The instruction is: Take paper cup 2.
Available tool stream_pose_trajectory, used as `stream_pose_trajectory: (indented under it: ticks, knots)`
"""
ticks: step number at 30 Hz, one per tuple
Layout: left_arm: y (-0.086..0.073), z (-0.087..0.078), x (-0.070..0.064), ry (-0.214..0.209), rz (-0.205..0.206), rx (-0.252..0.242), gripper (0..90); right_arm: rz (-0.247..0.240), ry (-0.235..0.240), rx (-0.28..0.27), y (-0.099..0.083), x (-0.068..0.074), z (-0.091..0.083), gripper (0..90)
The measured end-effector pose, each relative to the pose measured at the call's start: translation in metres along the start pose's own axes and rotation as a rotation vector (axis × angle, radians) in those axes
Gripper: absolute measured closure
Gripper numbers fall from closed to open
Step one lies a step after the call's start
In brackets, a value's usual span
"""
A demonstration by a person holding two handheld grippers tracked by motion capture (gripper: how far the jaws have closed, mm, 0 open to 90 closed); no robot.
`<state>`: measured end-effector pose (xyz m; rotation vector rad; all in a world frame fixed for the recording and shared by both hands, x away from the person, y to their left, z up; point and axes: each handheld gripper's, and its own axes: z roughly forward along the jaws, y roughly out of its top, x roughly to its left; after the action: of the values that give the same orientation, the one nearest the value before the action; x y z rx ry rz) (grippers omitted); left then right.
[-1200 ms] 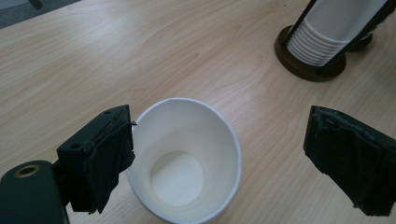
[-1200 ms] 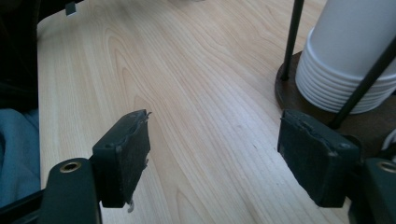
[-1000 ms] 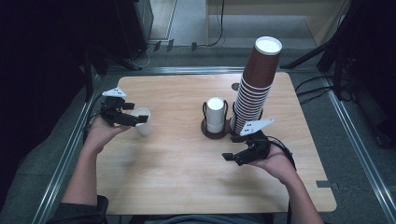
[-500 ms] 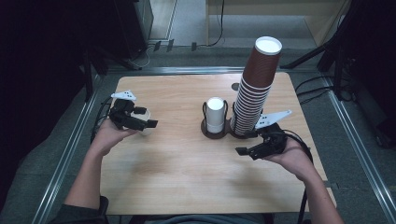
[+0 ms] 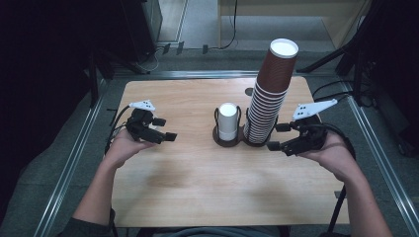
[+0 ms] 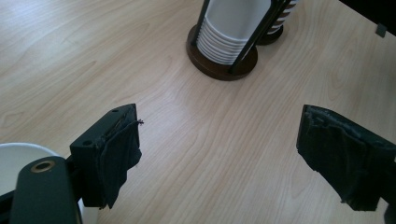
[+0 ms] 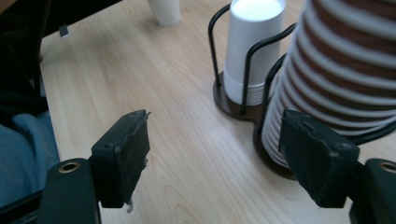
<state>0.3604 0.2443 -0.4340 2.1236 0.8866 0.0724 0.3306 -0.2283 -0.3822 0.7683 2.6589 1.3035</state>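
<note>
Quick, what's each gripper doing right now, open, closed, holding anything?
Left gripper: open, holding nothing; a white cup sits beside it.
Right gripper: open, empty, near the brown cup stack.

Bare table (image 5: 197,182) lies open between both hands; the cup holder (image 5: 228,139) and brown stack (image 5: 269,94) block the middle

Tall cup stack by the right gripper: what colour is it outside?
Brown with white rims, on the tall cup stack; clearest in the high view.
</note>
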Motion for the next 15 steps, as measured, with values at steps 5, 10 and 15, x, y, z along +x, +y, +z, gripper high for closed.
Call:
stream_pose_trajectory:
  ticks: [5,10,15]
  knots:
    - [-0.001,0.003,-0.004,-0.023,-0.003,-0.006,14.2,-0.001,-0.022,-0.016,0.014,-0.006,-0.021,25.0]
    - [-0.001,0.004,-0.007,-0.045,0.009,0.002,16.3,-0.010,-0.039,-0.015,0.024,-0.010,-0.035,25.2]
    - [-0.001,0.004,-0.011,-0.065,0.022,-0.006,23.9,-0.018,-0.084,-0.039,0.043,-0.020,-0.060,24.3]
